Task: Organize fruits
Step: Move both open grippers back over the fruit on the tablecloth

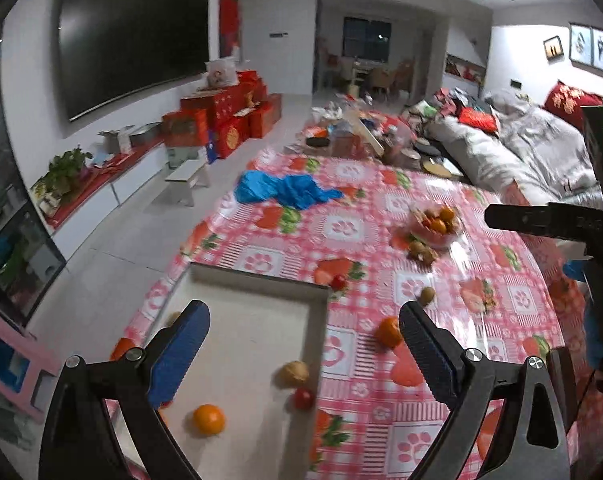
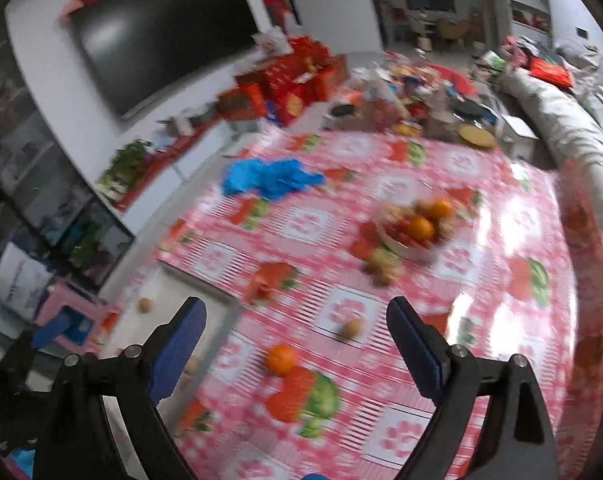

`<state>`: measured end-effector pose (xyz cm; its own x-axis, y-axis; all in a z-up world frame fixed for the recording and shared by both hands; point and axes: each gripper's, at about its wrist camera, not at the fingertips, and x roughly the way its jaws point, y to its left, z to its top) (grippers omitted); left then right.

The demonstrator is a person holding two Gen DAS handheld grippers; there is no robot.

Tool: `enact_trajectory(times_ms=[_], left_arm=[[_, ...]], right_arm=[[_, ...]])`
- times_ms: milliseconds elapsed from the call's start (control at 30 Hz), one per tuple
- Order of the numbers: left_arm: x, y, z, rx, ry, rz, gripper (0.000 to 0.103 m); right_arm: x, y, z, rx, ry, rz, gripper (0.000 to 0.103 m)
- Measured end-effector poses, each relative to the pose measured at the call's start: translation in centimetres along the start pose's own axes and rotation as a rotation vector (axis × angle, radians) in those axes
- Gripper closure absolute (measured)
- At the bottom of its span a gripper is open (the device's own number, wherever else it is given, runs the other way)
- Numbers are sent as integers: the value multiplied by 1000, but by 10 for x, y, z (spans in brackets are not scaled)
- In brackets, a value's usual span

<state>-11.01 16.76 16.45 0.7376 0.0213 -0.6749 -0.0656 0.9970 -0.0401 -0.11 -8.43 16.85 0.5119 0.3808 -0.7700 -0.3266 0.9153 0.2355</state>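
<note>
Both the left gripper (image 1: 305, 332) and right gripper (image 2: 297, 328) hang spread and empty — judged between picks — with fruit lying in the tray (image 1: 261, 320), so next comes the loose orange (image 2: 280, 358) on the cloth.

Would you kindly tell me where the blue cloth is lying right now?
In the left wrist view, the blue cloth lies crumpled on the checked tablecloth near its far left edge, left of the fruit bowl.

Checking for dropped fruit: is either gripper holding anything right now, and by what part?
Nothing is held. The left gripper and right gripper are both open and empty above the table.
</note>
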Motion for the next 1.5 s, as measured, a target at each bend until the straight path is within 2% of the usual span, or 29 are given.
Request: enact_trajectory(times_ms=[200,367,533,633,767,900,967,1167,1400,1500], left_arm=[[21,-30,-14,26,81,-31,7],[13,-35,-3,43,69,-40,7],[5,-30,18,11,39,-43,7],[11,-32,22,11,42,-29,7],[31,-44,8,50,84,-18,7],[54,-62,-13,99,133,-9,7],[63,-70,-20,106,159,-22,7],[76,-83,-31,102,189,-47,7],[91,-87,-34,123,204,-25,7],[106,-93,-36,142,210,-20,7]], right_arm=[[65,-34,-37,43,137,-60,9],[93,-33,-54,12,152,-94,9],[92,-26,-52,-27,103,-103,9],[83,-36,-51,7,71,-125,9],[66,-68,-66,78,57,-116,9],[53,-101,-83,152,57,-219,9],[51,-110,-88,172,66,-244,9],[58,-81,-105,40,87,-227,9],[72,-64,-115,0,104,-220,9],[68,-62,-125,-21,102,-248,9]])
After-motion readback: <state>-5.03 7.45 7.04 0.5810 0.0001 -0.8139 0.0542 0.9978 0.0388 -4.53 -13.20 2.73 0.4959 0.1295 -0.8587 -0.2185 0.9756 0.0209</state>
